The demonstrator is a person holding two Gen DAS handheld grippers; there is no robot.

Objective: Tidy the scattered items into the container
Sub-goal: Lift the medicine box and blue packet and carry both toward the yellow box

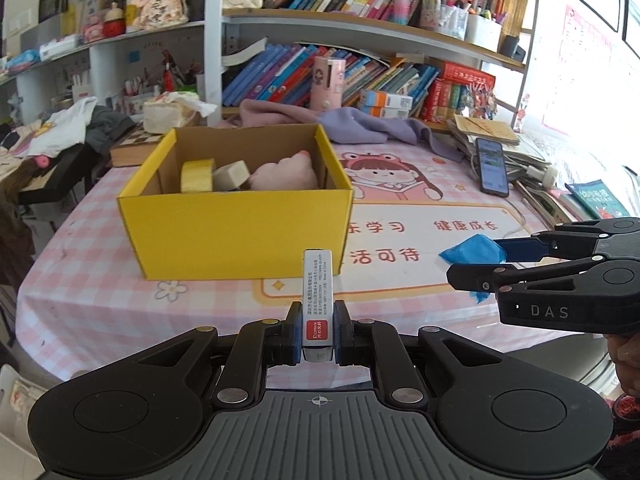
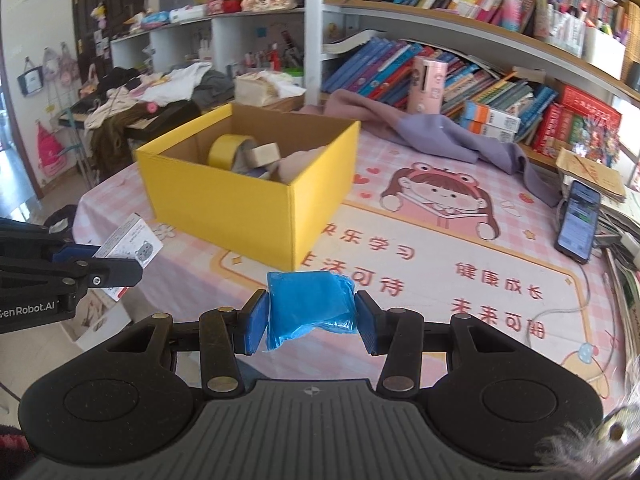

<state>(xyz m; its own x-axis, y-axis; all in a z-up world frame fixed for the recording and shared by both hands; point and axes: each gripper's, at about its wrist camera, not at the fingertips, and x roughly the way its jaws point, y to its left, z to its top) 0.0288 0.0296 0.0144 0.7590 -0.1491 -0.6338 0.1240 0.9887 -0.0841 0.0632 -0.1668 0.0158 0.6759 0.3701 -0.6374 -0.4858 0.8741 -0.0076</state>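
A yellow cardboard box (image 1: 236, 228) stands open on the pink table; it also shows in the right wrist view (image 2: 224, 200). Inside it lie a yellow tape roll (image 1: 196, 176), a beige block (image 1: 231, 175) and a pink soft item (image 1: 286, 174). My left gripper (image 1: 317, 332) is shut on a small white carton (image 1: 318, 296), held upright above the table in front of the box. My right gripper (image 2: 312, 316) is shut on a blue plastic packet (image 2: 310, 308), right of the box's near corner. The right gripper (image 1: 472, 264) with the packet shows in the left wrist view.
A phone (image 1: 493, 166) leans on stacked papers at the right, with a cable (image 2: 560, 308) trailing over the mat. A purple cloth (image 1: 360, 122) lies behind the box. Bookshelves (image 1: 360, 28) line the back. Clothes (image 1: 76, 128) pile up at the left.
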